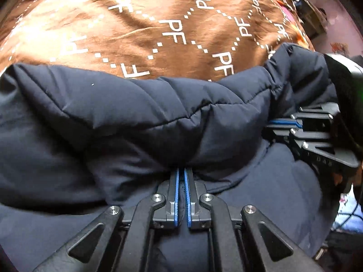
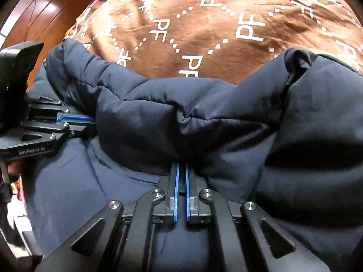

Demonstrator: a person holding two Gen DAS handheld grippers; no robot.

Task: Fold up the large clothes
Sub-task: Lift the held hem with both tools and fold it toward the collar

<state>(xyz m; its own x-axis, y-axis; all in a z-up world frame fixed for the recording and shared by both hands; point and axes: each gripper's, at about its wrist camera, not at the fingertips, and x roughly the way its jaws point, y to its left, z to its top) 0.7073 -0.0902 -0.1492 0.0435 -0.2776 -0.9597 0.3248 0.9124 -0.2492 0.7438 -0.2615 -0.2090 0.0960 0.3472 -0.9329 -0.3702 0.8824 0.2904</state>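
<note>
- A navy quilted puffer jacket (image 1: 140, 113) is spread on a bed, over a brown blanket (image 1: 140, 22) printed with white "PF" letters and dotted diamonds.
- One padded edge is doubled back over the body of the jacket as a thick roll, judged to be a fold in progress; both grips are set on this roll, side by side, so that the bulky panel can be carried evenly.
- The left hand-held gripper (image 1: 181, 174) is clenched on the roll's fabric, only a thin pinch of cloth showing between its blue pads.
- The right hand-held gripper (image 2: 182, 170) is likewise clamped on the same roll, pointed steeply down.
- A wooden bed frame (image 2: 34, 15) is seen beyond the blanket in the right wrist view.
</note>
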